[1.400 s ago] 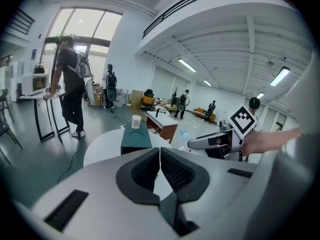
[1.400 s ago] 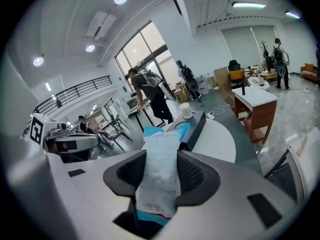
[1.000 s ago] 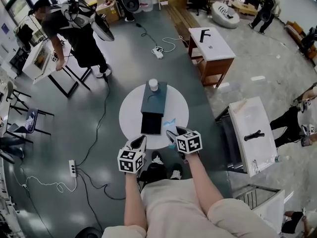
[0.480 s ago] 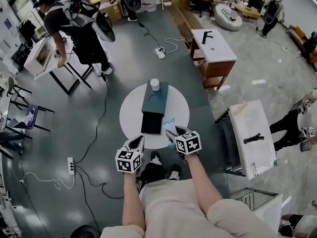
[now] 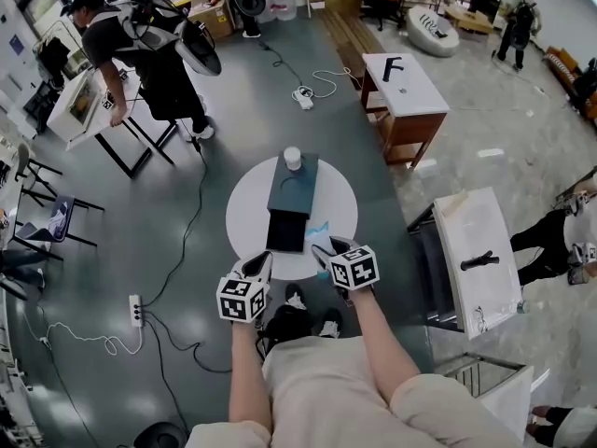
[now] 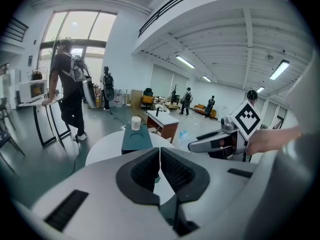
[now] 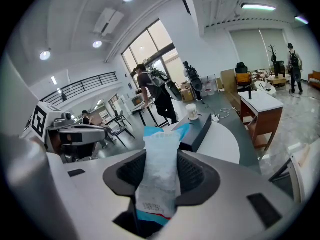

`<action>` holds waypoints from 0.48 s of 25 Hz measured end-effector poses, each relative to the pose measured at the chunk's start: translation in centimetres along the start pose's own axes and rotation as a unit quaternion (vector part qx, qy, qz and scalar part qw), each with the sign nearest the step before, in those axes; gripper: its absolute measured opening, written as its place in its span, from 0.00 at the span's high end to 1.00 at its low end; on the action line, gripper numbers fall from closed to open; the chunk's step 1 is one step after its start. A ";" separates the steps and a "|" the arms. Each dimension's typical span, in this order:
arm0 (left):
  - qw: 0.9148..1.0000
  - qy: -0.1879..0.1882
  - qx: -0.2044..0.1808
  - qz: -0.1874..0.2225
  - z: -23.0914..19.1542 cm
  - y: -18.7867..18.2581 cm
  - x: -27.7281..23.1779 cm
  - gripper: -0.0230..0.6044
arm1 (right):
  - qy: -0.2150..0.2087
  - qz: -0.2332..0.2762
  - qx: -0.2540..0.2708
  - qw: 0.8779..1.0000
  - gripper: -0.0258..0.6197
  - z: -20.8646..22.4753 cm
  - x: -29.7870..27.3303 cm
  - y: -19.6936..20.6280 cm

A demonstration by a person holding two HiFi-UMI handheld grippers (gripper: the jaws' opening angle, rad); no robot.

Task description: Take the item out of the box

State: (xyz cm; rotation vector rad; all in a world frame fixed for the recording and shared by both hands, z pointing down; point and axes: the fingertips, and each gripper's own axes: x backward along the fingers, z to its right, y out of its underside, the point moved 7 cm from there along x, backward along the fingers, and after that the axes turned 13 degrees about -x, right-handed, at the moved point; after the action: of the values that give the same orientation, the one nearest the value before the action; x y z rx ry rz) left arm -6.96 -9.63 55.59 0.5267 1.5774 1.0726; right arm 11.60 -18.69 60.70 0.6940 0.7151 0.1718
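Your right gripper is clamped on the packet: both ribbed pads press its sides, the jaws standing fairly wide around it, and the white crinkled body with pale blue ends sticks up and out past the tips. Your left gripper is closed on nothing, its pads meeting edge to edge with only a thin seam between them. So the packet is out of the box, up in the air just off the box's near right corner, above the round white table. The right gripper view gives you the grip itself and some small print low on the packet, which the head view cannot resolve; there you only catch a blue tip poking out ahead of the jaws. The head view gives you the layout instead: both grippers side by side at the near edge of the table, each with its marker cube, and the long dark box running away from you with a white cup at its far end. The left gripper view shows your right gripper side-on, and the cup beyond the box. Count it up: two grippers, one packet, one box, one cup, one round table.
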 end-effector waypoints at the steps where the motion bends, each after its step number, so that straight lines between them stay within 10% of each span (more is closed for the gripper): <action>1: 1.000 0.000 0.000 0.001 0.0 -0.1 0.0 0.93 | -0.001 0.000 -0.001 1.000 0.65 0.0 0.0 0.0; 12: 1.000 0.013 0.017 0.018 0.3 -0.5 -0.9 0.93 | -0.006 0.005 0.008 1.000 0.65 0.3 0.1 -1.0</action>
State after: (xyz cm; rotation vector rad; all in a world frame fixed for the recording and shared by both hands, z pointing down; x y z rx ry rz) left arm -6.31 -10.49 55.71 0.5694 1.6162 1.0848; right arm 11.77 -19.53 60.16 0.7146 0.7021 0.1713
